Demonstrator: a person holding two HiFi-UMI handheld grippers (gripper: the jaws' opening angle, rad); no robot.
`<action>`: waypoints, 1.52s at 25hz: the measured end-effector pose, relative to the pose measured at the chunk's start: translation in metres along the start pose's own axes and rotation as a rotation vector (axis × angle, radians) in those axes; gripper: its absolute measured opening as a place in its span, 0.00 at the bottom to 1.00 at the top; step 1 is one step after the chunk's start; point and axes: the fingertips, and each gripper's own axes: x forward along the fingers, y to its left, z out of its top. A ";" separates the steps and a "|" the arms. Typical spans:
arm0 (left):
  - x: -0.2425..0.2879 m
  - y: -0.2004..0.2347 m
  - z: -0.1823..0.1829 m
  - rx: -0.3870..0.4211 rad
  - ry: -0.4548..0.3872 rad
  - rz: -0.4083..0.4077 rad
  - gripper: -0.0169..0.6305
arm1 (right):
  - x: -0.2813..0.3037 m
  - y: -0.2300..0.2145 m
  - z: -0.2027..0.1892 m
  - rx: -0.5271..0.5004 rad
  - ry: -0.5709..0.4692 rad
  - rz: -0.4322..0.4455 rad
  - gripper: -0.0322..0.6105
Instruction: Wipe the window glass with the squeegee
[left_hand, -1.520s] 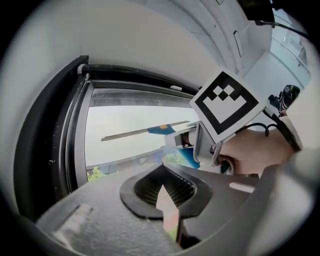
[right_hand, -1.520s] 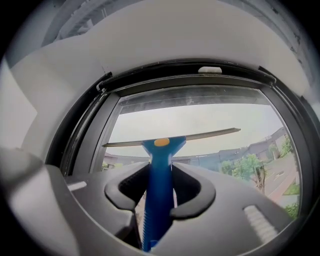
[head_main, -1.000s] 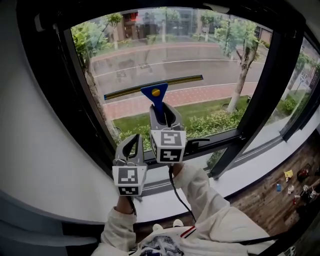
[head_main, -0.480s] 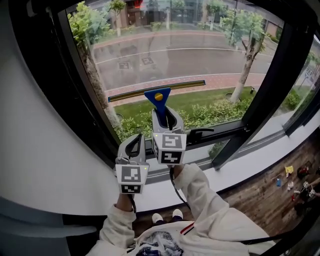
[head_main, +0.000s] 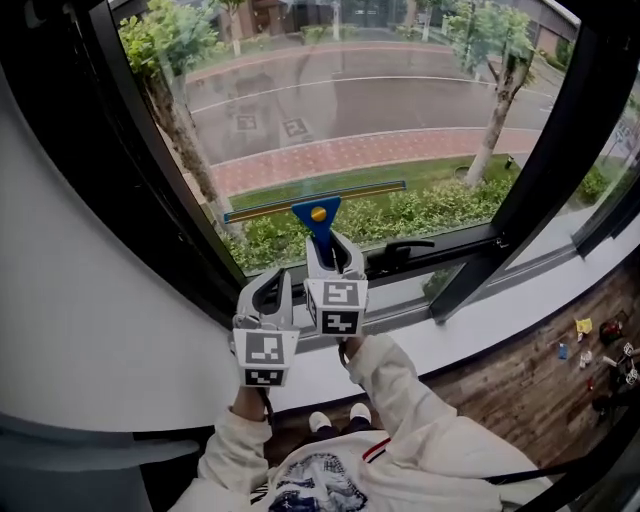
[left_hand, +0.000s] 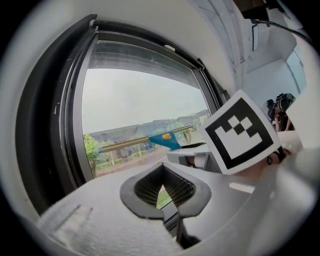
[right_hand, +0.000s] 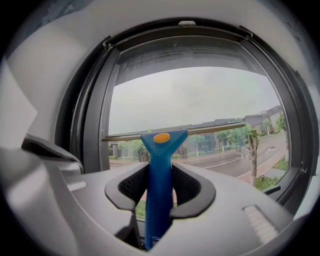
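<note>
1 squeegee sits clamped in our right hand-held gripper, blade seemingly touching the window glass; our left hand-held gripper is closed, empty.

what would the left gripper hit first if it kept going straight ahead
Probably the window glass, low down near the bottom frame; nothing sits in between, though depth is unclear.

The head view looks steeply down from above the person's chest onto the left gripper, the right gripper and the dark-framed window glass. Each gripper view rides close behind its own jaws, facing the pane and apparently tilted skyward. All three share the blue-handled squeegee with a brass-coloured blade; the left gripper view catches it obliquely.
</note>
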 end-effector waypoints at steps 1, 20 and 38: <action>0.000 0.000 -0.002 -0.002 0.004 -0.001 0.03 | 0.000 0.000 -0.009 0.003 0.016 0.001 0.27; 0.017 -0.013 -0.025 -0.052 0.049 -0.042 0.03 | 0.000 0.014 -0.117 0.056 0.256 0.048 0.27; 0.020 -0.014 -0.048 -0.081 0.082 -0.063 0.03 | -0.002 0.018 -0.170 0.085 0.398 0.038 0.27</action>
